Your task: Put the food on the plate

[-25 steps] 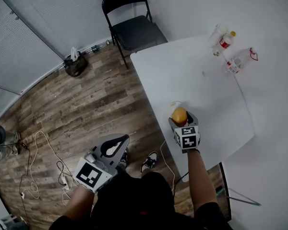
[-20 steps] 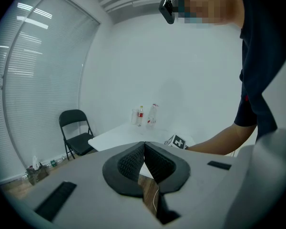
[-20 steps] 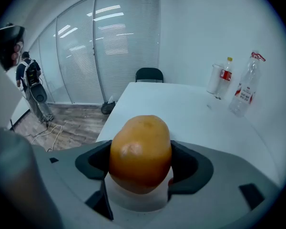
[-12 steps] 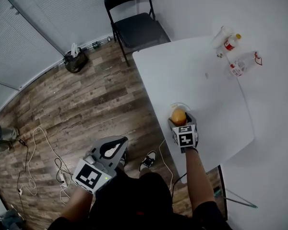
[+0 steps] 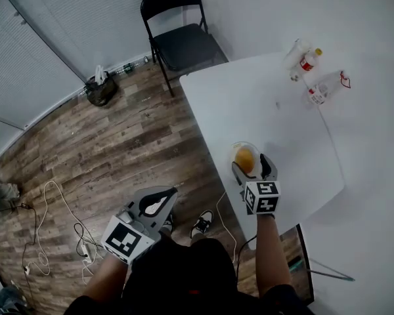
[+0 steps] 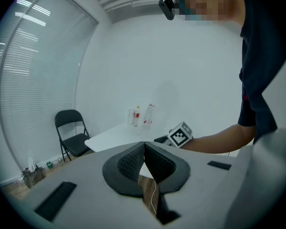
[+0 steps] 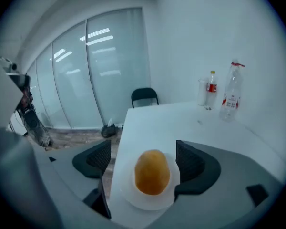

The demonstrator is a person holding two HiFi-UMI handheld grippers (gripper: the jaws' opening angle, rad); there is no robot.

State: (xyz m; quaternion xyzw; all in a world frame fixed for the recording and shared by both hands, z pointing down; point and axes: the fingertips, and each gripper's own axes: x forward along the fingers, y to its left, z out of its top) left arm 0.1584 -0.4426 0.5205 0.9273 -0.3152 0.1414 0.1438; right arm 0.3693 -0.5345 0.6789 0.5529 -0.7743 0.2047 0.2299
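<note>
An orange-yellow piece of food (image 7: pixel 152 171) lies on a small white plate (image 7: pixel 148 202) near the table's front left edge. My right gripper (image 7: pixel 144 160) straddles it, and its jaws are opening: both pads (image 7: pixel 187 162) stand apart from the food with a gap on each side. From the head view the food (image 5: pixel 244 157) sits on the plate (image 5: pixel 238 147) just ahead of the right gripper (image 5: pixel 251 165). My left gripper (image 5: pixel 154 201) hangs over the wooden floor, off the table, with its jaws (image 6: pixel 144 163) shut on nothing.
The white table (image 5: pixel 282 110) carries two bottles (image 5: pixel 306 60) (image 5: pixel 322 90) and a cup at its far right corner. A black folding chair (image 5: pixel 178 38) stands beyond the table's far end. A dark bag (image 5: pixel 102 87) and cables lie on the floor.
The right gripper's jaws have spread away from the food, which now rests on the plate, and that gripper has drawn back slightly toward me. The left gripper has barely moved.
</note>
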